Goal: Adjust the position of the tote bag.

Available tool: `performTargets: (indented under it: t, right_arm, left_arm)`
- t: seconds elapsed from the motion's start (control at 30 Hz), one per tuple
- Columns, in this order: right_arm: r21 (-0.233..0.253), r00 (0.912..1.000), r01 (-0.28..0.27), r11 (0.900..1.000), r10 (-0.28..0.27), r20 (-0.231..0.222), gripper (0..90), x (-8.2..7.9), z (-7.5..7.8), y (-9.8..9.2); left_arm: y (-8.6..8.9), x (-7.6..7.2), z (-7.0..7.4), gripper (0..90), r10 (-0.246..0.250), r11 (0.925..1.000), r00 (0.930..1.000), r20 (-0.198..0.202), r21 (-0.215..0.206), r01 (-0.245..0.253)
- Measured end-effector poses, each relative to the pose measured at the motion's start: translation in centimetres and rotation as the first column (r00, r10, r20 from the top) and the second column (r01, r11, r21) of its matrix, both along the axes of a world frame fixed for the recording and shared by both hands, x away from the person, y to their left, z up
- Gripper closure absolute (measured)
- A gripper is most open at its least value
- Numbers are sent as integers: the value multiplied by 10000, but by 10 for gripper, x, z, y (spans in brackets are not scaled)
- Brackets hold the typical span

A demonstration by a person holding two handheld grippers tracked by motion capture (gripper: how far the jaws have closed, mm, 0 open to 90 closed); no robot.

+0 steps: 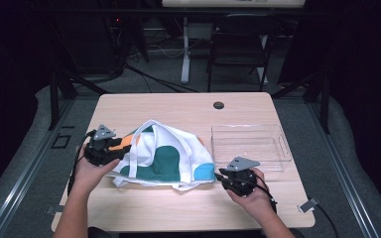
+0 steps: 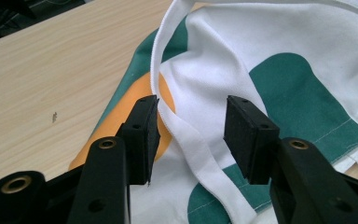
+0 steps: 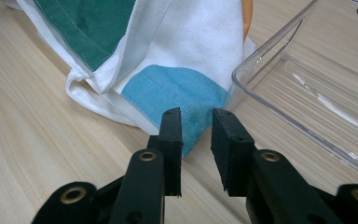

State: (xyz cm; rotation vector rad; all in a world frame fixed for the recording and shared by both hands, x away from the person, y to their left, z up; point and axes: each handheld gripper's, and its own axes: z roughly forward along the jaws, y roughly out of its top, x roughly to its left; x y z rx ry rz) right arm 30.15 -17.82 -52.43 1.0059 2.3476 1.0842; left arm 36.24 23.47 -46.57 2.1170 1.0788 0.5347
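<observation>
High view: the cloth bag lies crumpled mid-surface, nearer the front edge, beside the clear tray.

Left gripper view: the left hand-held gripper has its jaws apart astride the white strap; closing off-centre would likely miss it or pinch the panel beneath.

Right gripper view: the right hand-held gripper, jaws apart, nears the blue corner; pulling might snag the tray.
</observation>
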Motion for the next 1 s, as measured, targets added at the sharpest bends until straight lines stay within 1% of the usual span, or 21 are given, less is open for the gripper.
performTargets:
  t: [0.03,0.13,0.17,0.3,0.33,0.37,0.5,0.63,0.7,0.73,0.77,0.8,0.83,0.9,0.93,0.97,1.0]
  right_arm:
    - [-19,10000,11,10000,-11,-31,752,0,0,0]
    - [25,10000,18,10000,-18,-94,762,0,0,0]
    - [-18,9999,-44,10000,43,-118,765,0,1,0]
    - [-49,9999,-81,10000,80,-117,771,0,1,1]
    - [-94,9998,-90,9999,89,-164,774,0,0,1]
    - [-94,9998,-90,9999,89,-164,774,0,0,1]
    - [-67,9999,-69,10000,68,-136,773,0,0,1]
    - [-35,9999,-43,10000,42,-150,771,0,0,0]
    - [-19,9999,-34,10000,34,-167,767,1,0,0]
    - [-10,9999,-14,10000,14,-167,765,1,0,0]
    - [-5,9998,-41,10000,40,-182,763,1,0,0]
    - [65,9999,-22,10000,23,-168,761,2,-1,1]
    - [0,9998,-46,10000,46,-186,760,2,0,1]
    - [8,9998,-73,10000,73,-194,757,3,-1,1]
    - [38,9998,-70,10000,71,-201,756,3,-1,2]
    - [23,9997,-82,10000,82,-222,755,4,-1,2]
    - [15,9996,-108,9999,109,-248,755,4,-1,2]
  left_arm:
    - [0,0,0,546,-23,10000,10000,-10,74,24]
    - [-1,0,0,548,-55,10000,9999,-90,21,55]
    - [-2,0,0,549,-141,9999,9998,-149,-22,141]
    - [-5,0,0,553,-193,9998,9996,-228,6,193]
    - [-7,0,0,556,-302,9995,9991,-288,18,303]
    - [-7,0,0,557,-302,9995,9991,-288,18,303]
    - [-12,1,-3,561,-459,9987,9978,-484,206,470]
    - [-17,0,-4,571,-585,9980,9961,-665,215,601]
    - [-19,1,-7,572,-561,9975,9958,-730,399,591]
    - [-19,2,-8,571,-563,9968,9948,-848,514,607]
    - [-20,2,-10,571,-478,9970,9955,-816,572,526]
    - [-20,3,-12,571,-502,9966,9944,-932,597,559]
    - [-20,3,-13,570,-480,9966,9939,-990,621,543]
    - [-20,4,-16,571,-470,9966,9926,-1120,622,542]
    - [-20,4,-18,573,-493,9966,9908,-1258,590,571]
    - [-20,4,-20,574,-432,9971,9910,-1271,567,507]
    - [-19,5,-23,575,-444,9978,9900,-1339,438,506]
